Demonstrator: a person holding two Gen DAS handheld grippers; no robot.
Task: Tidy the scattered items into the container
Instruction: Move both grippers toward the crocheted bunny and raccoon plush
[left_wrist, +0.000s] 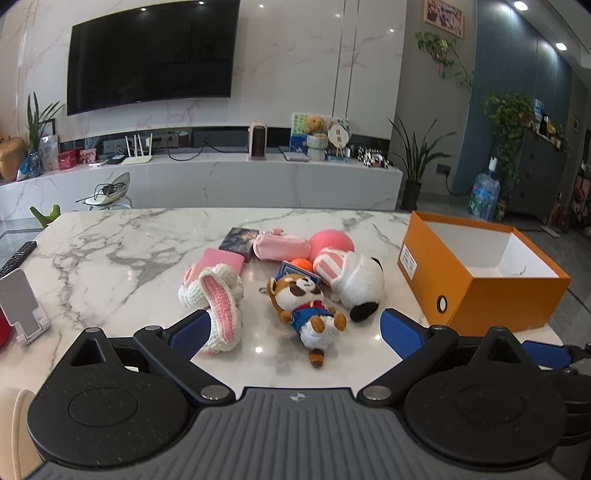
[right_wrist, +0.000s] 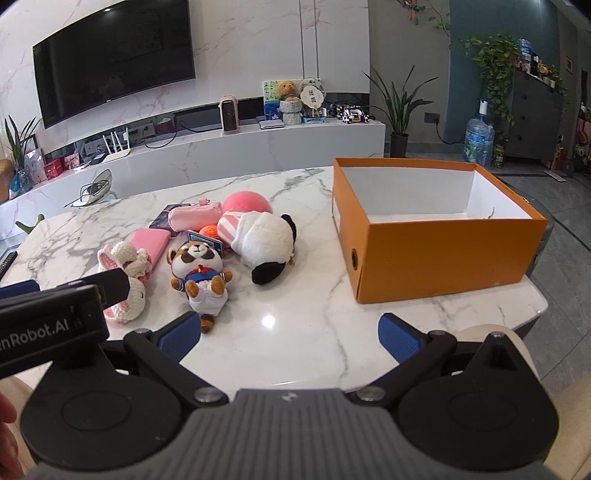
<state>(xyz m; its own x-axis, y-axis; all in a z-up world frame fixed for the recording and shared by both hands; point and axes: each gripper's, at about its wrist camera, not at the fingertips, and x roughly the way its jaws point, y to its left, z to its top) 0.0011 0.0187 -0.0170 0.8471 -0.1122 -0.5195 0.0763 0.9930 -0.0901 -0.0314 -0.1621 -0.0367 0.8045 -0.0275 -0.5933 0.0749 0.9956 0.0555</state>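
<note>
We see soft toys (left_wrist: 310, 306) heaped mid-counter (left_wrist: 110, 258), left of the empty orange box (right_wrist: 436, 254). Our left hand-held gripper (left_wrist: 295, 332) and right hand-held gripper (right_wrist: 291, 332) both gape wide, holding nothing.

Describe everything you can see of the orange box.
The orange box is a lidless cardboard shoebox, orange outside and white inside. It stands upright at the right end of the marble table, apart from the toys. A white label sits on its short end, and a round grommet hole on the near corner side. It looks almost empty: only a thin wiry scrap shows inside. Nothing touches it but the table.
</note>
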